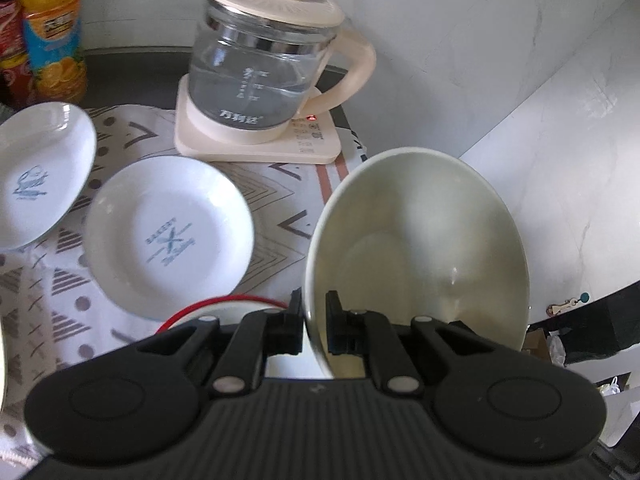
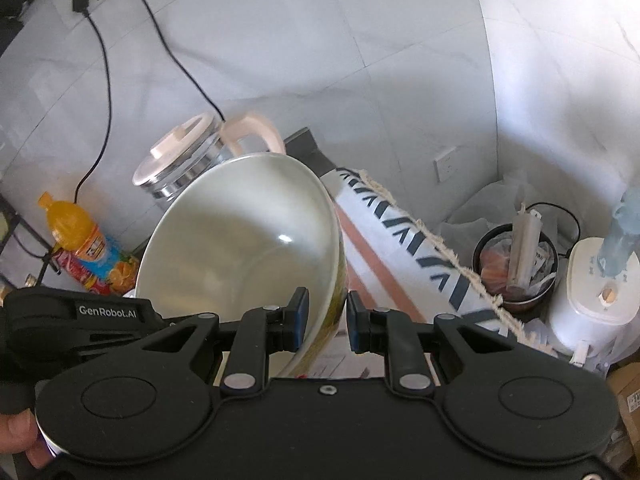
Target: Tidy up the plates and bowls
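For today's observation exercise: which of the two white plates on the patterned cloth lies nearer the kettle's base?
The plate with the crossed-cutlery print; it lies just before the kettle's base, while the other plate sits farther left.

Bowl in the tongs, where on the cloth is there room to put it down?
Bare cloth lies between the near plate, the kettle base and the held bowl. The left is crowded: a second plate and bottles behind it.

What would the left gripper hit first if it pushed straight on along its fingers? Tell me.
The left gripper is already clamped on the rim of the cream bowl, so the bowl goes with it. Beyond that, probably the patterned cloth near the kettle base, though depth is unclear.
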{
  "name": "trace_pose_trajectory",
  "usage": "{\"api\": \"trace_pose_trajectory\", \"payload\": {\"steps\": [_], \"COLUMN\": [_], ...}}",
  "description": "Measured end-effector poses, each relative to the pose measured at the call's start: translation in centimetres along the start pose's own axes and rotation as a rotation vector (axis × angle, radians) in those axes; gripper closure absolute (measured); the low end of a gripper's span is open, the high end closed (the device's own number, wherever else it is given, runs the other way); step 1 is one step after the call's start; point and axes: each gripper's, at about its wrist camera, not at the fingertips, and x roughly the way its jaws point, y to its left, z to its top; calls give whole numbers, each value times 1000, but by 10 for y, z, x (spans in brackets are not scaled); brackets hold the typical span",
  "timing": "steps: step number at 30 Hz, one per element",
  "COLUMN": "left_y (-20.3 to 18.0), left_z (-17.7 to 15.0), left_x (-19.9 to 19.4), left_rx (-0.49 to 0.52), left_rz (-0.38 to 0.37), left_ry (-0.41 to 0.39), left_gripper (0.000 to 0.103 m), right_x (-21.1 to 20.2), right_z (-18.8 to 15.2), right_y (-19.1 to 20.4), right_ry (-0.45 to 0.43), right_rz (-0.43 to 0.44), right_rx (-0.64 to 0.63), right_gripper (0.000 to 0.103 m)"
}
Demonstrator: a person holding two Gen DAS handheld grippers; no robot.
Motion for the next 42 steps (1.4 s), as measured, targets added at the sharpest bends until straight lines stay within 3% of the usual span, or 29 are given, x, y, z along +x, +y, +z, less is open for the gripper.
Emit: {"api": "trace_pose_trajectory", "payload": {"steps": [12,19,34,40,42], "left_y": [33,55,71,72,74], "left_z": [-38,-64,-82,-77,-75], "left_x": [-30,-35,-28,-31,-33], "left_rx": [-42,-95,-150,-132,-131], "left_rz": [30,57,68,85,94], "left_ry": [19,54,118,105,93], "left_gripper": [94,94,93,87,75], "right_x": [-15,-14,-1,6,5], "right_z": [-33,-53,-69,-67,-64], "right_y": [18,30,31,34,37], "right_ry": [73,134,253,266,251], "right_rz": [20,26,4,7,-7], "right_rx": [-11,-79,-134,-145,-143], "right_gripper": [83,83,83,81,79]}}
